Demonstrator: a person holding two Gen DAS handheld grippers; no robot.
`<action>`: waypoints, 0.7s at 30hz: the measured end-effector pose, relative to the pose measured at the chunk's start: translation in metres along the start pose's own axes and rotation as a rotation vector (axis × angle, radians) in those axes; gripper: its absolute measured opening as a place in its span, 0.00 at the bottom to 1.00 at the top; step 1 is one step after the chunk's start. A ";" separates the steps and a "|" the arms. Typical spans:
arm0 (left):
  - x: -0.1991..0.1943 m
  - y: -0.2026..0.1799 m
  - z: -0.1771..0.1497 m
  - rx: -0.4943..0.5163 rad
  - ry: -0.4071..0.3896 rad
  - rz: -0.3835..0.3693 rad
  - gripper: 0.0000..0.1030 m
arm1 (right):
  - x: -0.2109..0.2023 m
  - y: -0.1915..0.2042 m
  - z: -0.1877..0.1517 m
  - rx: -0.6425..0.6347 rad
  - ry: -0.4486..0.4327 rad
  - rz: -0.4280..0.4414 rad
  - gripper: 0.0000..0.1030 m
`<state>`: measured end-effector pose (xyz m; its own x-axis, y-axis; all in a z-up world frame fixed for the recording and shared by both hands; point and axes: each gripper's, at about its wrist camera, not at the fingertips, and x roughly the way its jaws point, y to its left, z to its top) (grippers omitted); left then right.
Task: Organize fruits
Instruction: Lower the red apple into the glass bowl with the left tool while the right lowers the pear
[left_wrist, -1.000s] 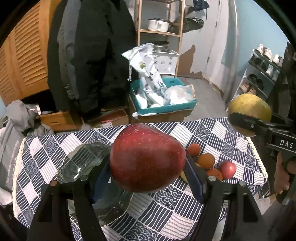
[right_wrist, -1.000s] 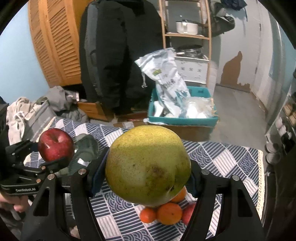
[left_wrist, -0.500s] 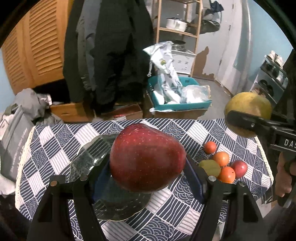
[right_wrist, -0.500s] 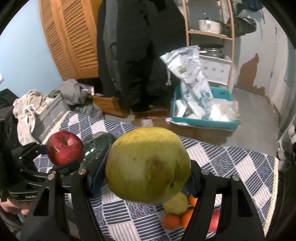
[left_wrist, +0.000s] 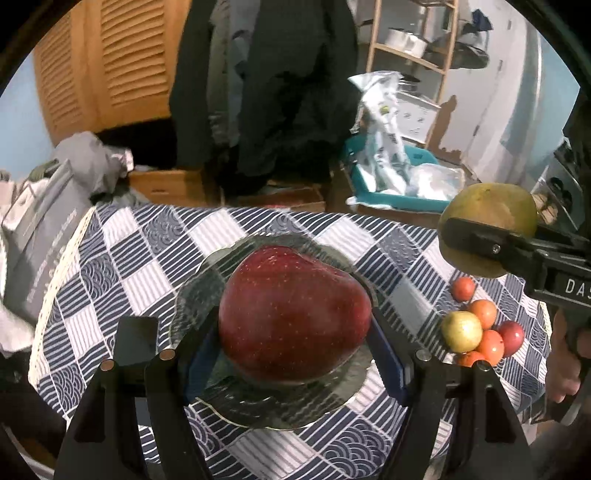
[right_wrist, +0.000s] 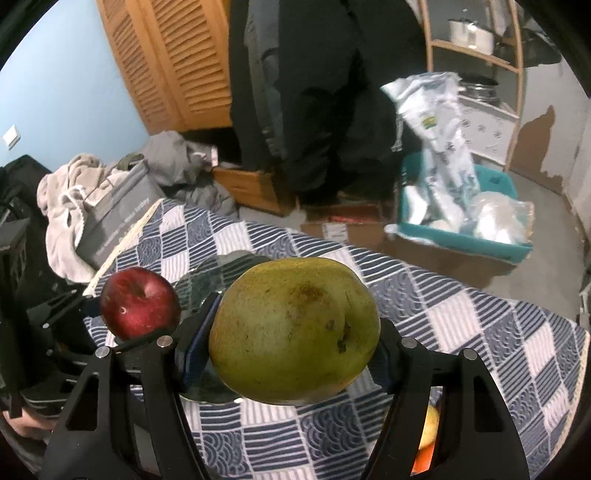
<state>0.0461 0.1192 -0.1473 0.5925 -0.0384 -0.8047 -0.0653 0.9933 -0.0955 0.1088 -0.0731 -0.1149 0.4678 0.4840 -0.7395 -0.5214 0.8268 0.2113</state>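
Though glossy dark red, apple (left_wrist: 293, 314) shows pale speckles.

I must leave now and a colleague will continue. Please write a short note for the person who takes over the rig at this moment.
Left gripper: fingers shut on the red apple, held above the glass plate.
Right gripper: fingers shut on the green pear, held above the checkered tablecloth beside the plate.
Small fruits (orange, red and one yellow-green) lie in a cluster on the cloth to the right of the plate.
Done: both big fruits are picked up.
Left: nothing seems to be on the plate yet. Probably set down the apple and pear, then sort the small fruits.
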 end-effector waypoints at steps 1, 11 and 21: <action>0.003 0.005 -0.002 -0.007 0.007 0.009 0.74 | 0.004 0.003 0.000 -0.004 0.006 0.004 0.69; 0.032 0.035 -0.018 -0.047 0.080 0.053 0.74 | 0.055 0.032 -0.002 -0.048 0.091 0.040 0.69; 0.067 0.052 -0.038 -0.082 0.187 0.075 0.74 | 0.105 0.041 -0.023 -0.072 0.206 0.042 0.69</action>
<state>0.0515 0.1645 -0.2289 0.4252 0.0079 -0.9051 -0.1729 0.9823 -0.0727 0.1201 0.0047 -0.1983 0.2928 0.4424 -0.8477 -0.5900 0.7812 0.2039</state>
